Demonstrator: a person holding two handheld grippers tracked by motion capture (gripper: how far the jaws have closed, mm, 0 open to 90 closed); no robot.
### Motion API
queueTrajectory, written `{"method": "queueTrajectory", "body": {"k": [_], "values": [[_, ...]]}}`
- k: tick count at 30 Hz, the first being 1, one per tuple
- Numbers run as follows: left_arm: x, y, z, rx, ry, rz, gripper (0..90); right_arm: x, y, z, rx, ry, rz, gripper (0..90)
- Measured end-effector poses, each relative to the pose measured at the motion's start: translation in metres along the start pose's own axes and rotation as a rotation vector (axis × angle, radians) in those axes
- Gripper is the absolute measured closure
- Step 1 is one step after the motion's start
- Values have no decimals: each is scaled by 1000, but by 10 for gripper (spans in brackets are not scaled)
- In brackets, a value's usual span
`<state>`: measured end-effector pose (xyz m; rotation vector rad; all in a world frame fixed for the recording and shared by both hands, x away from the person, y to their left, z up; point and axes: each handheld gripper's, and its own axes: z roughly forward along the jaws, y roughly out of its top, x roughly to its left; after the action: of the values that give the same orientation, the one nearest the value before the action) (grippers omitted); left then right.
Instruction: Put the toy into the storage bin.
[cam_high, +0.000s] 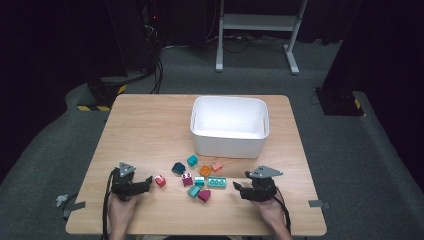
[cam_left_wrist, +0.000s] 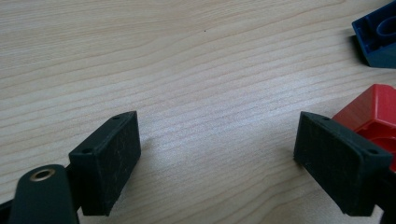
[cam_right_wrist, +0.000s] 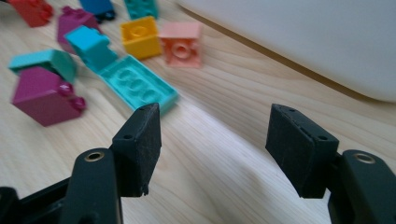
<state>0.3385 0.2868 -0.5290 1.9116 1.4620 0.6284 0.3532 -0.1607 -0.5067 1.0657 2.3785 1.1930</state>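
Since the white bin (cam_high: 229, 126) on the far side of the surface (cam_high: 145, 130) looks empty and every toy brick lies loose just near of it, the sorting seems barely begun: by my reading, all the bricks are left to go in. Left tongs (cam_high: 148, 181) rest low on the surface with jaws spread wide and nothing between them; the red brick (cam_high: 160, 180) sits just beside the right-hand jaw, perhaps touching its outer side, and a dark blue brick (cam_left_wrist: 379, 39) lies farther off. Right tongs (cam_high: 237, 187) are likewise wide open and hold nothing, aimed at the cluster, the flat teal brick (cam_right_wrist: 137, 86) nearest, apart from the tips, with magenta (cam_right_wrist: 44, 95), yellow (cam_right_wrist: 139, 37) and pink (cam_right_wrist: 181, 43) bricks beyond.
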Motion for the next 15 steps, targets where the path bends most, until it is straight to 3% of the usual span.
{"method": "queueTrajectory", "body": {"k": [6,15], "values": [[0,0,0,0,0,0,147,10,10,14,5,77,-12,359],[0,0,0,0,-1,0,147,23,21,31,19,130,-71,373]]}}
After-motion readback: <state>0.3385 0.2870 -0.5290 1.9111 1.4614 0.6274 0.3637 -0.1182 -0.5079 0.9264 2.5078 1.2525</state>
